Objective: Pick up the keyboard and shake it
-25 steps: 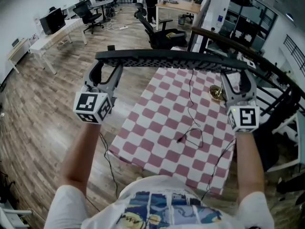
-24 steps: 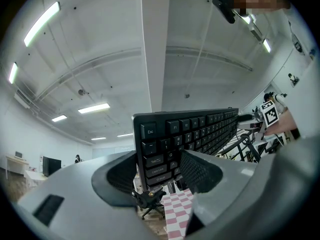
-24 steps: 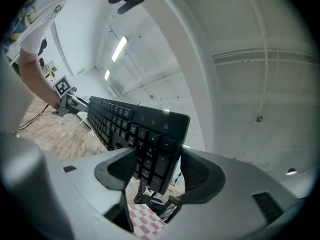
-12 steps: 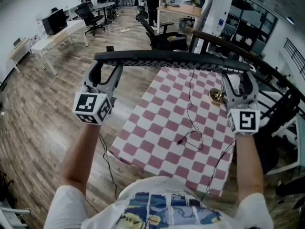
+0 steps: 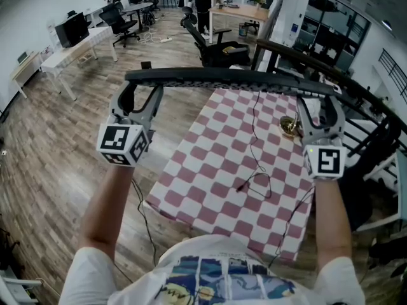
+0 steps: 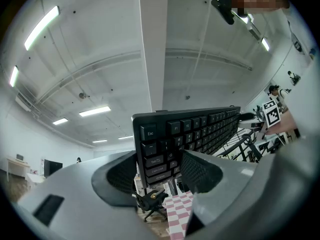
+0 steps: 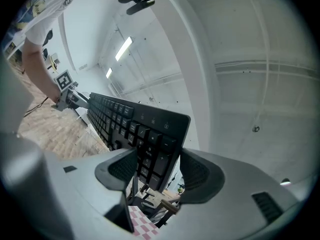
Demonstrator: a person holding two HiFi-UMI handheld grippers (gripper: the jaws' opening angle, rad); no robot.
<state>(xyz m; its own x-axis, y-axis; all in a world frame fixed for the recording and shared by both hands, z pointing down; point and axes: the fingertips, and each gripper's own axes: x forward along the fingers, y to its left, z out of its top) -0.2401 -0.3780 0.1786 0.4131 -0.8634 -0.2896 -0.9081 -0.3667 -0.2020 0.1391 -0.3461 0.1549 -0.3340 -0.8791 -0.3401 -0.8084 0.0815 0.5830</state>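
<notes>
A long black keyboard (image 5: 229, 79) is held up in the air above the checkered table (image 5: 210, 170), seen edge-on in the head view. My left gripper (image 5: 141, 89) is shut on its left end, and the left gripper view shows that end of the keyboard (image 6: 175, 139), with the Esc key, between the pads. My right gripper (image 5: 317, 101) is shut on the right end; the right gripper view shows the keypad side of the keyboard (image 7: 145, 134) clamped between the jaws. The keyboard's thin black cable (image 5: 255, 151) hangs down onto the table.
A small brass-coloured object (image 5: 289, 126) lies on the table at the right. A dark railing (image 5: 356, 94) runs along the right side. Office chairs (image 5: 216, 43) and desks (image 5: 70, 43) stand farther back on the wooden floor.
The keyboard and both grippers have risen only very slightly; the grip is the same at both ends.
</notes>
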